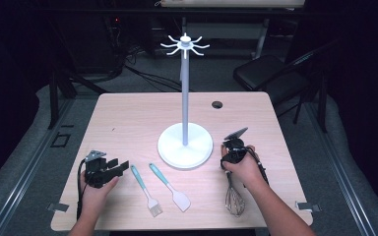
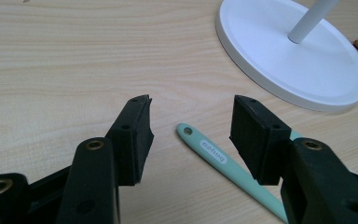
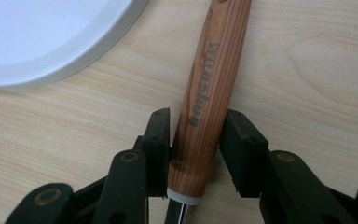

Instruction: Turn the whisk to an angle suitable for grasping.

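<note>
A whisk point(image 1: 235, 199) with a wooden handle point(image 3: 205, 102) lies on the table at the right. My right gripper point(image 3: 198, 116) is shut on that handle near its metal collar, and the handle rests on the wood. At the table's left my left gripper point(image 1: 118, 165) is open just above the surface. The tip of a teal brush handle point(image 2: 209, 154) lies between its jaws point(image 2: 193, 102), untouched. The brush point(image 1: 145, 189) and a teal spatula point(image 1: 170, 187) lie side by side in front of the stand.
A white hook stand point(image 1: 184, 98) rises from a round base point(image 1: 197, 152) at the table's centre, with hooks point(image 1: 184, 45) at the top. Its base edge point(image 3: 74, 56) lies close to the whisk handle. A cable hole point(image 1: 217, 104) sits at the back right.
</note>
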A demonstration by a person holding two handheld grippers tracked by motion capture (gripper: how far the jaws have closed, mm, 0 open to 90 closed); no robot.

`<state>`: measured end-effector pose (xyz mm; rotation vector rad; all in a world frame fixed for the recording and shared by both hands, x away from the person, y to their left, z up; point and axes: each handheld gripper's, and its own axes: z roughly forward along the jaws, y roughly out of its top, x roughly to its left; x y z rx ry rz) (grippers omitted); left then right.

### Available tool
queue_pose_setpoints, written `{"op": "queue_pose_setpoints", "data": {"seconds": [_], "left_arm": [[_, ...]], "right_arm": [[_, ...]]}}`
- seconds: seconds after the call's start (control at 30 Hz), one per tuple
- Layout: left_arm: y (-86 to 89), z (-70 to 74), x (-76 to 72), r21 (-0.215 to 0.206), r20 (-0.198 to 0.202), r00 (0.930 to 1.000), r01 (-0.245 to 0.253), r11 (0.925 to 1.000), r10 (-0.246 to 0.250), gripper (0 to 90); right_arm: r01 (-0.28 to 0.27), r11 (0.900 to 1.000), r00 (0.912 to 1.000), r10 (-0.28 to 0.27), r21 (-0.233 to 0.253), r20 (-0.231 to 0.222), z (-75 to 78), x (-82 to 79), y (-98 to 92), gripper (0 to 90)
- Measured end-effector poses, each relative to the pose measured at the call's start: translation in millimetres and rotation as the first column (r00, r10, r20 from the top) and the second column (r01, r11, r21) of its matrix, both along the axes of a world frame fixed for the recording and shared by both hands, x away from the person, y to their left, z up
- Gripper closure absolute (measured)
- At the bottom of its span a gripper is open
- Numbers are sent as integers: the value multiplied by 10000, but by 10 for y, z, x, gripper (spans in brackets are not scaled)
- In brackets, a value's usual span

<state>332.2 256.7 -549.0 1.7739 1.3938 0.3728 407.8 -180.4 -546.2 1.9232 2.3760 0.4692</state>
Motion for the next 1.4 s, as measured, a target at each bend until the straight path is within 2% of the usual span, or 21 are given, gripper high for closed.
{"op": "queue_pose_setpoints", "data": {"seconds": [0.37, 0.4, 0.43, 0.47, 0.57, 0.63, 1.0, 1.13, 1.3, 1.33, 1.4], "left_arm": [[1, -7, 3, -46, -26, 10000, -1, 10000, 1, 476], [4, -5, 2, -9, -30, 10000, 0, 10000, 0, 476], [5, -4, 2, -16, -29, 10000, -6, 10000, 6, 476], [7, -3, 1, -27, -20, 10000, -24, 10000, 24, 476], [6, -2, 0, -72, -29, 10000, -57, 10000, 57, 476], [6, -3, 0, -91, -36, 10000, -62, 9999, 61, 476], [-12, -11, 3, -203, -46, 10000, -21, 9998, 20, 476], [-12, -5, 3, -126, -155, 9999, 73, 9999, -75, 476], [-11, -7, 3, -141, -148, 9999, 43, 9999, -45, 475], [-10, -6, 2, -140, -148, 9999, 46, 9999, -48, 476], [-11, -4, 1, -145, -137, 9999, 37, 9999, -39, 476]], "right_arm": [[182, 9998, 9998, -182, 77, -9, 4, -9, -17, 662], [222, 9997, 9998, -222, 117, 18, 1, -10, -21, 667], [454, 9986, 9987, -460, 269, 229, -17, -19, -16, 671], [345, 9991, 9994, -346, 232, 64, -4, -12, -35, 681], [409, 9988, 9991, -411, 276, 85, -6, -13, -43, 691], [380, 9989, 9993, -378, 277, -68, 5, -11, -55, 703], [614, 9965, 9981, -613, 563, -29, 10, -19, -105, 706], [615, 9963, 9981, -611, 601, -89, 44, -26, -139, 707], [589, 9955, 9982, -596, 746, 72, 85, -41, -166, 708], [630, 9946, 9974, -656, 820, 301, 101, -60, -166, 708], [512, 9951, 9981, -539, 845, 302, 113, -62, -173, 708]]}}
